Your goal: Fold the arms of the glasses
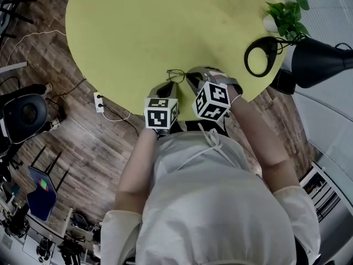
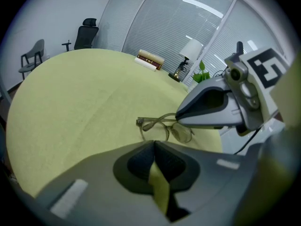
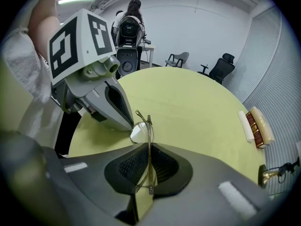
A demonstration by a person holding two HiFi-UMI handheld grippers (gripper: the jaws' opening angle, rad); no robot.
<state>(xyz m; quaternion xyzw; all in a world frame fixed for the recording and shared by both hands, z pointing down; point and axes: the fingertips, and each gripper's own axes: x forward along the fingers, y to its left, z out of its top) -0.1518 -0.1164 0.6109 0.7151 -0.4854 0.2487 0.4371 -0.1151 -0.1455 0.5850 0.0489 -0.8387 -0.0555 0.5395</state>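
White short-sleeved top (image 1: 215,203) with drawstring (image 1: 212,139); grey left hand-held gripper (image 1: 166,86) and right hand-held gripper (image 1: 194,79), black-and-white marker cubes (image 1: 160,113).

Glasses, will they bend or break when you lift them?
Probably light: the glasses have a thin frame. Likely bendy and breakable: the right gripper pinches just one skinny arm. Held that way, they may swing at the hinge.

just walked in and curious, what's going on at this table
A person works at a yellow-green table with tongs in each hand. The right tongs are shut on one arm of the glasses, close to the table's edge. That arm stands out from the frame, not yet folded. The left tongs are shut and empty, just short of the glasses.
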